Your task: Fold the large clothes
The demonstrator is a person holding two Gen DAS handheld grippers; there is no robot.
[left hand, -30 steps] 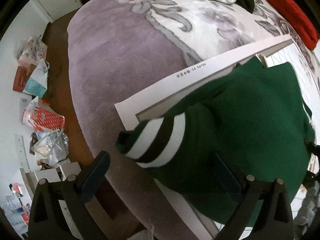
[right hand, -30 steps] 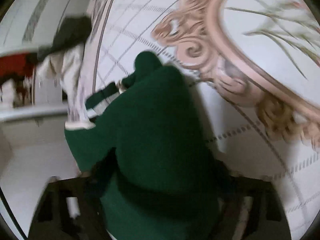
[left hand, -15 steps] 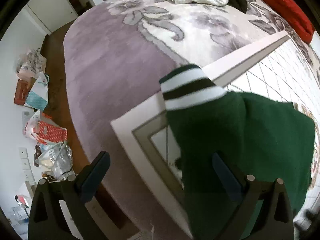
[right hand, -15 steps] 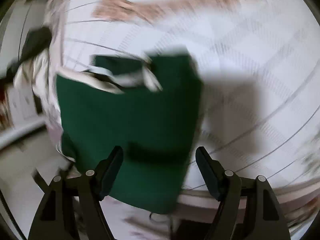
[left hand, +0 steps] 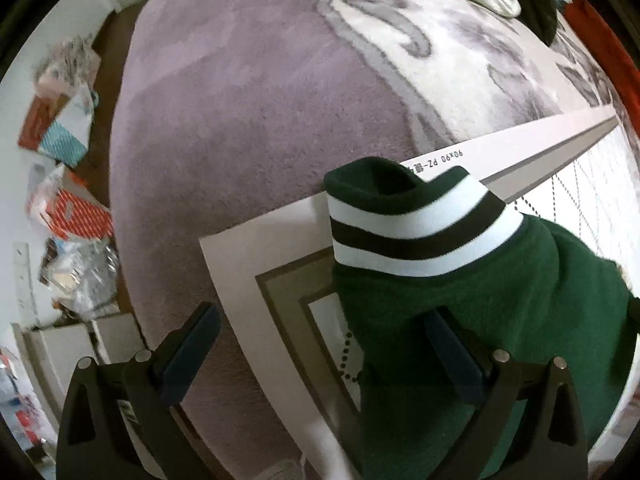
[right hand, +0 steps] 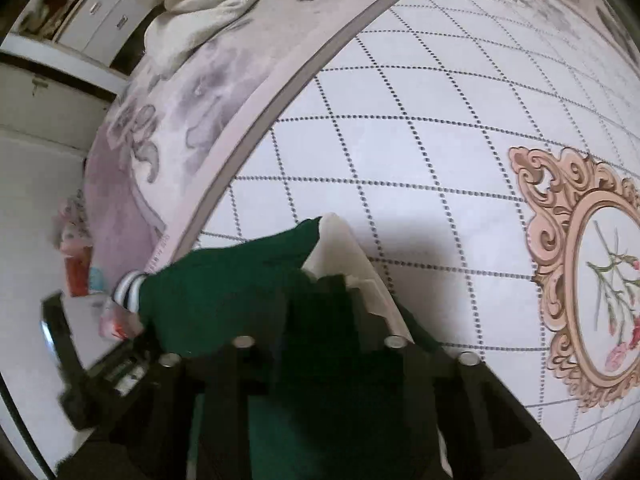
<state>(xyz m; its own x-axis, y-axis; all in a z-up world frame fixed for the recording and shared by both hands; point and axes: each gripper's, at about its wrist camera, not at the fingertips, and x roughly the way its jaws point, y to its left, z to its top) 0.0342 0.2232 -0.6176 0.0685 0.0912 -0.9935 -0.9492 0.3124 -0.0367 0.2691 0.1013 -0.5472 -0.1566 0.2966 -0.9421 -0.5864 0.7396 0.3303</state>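
A: Right hand-held gripper (right hand: 320,312) has just closed, pinching the green sweater (left hand: 480,320) on the mat (right hand: 400,140); left hand-held gripper (left hand: 320,344) spread.

B: Risk: the striped cuff (left hand: 416,224) flops, spoiling the fold.

The quilted white mat (right hand: 420,128) lies bare and open beyond the green sweater (left hand: 500,320), which covers its near corner. The purple floral blanket (left hand: 248,128) is free too, up to a heap of cream and dark clothes (right hand: 200,4) at its far edge.
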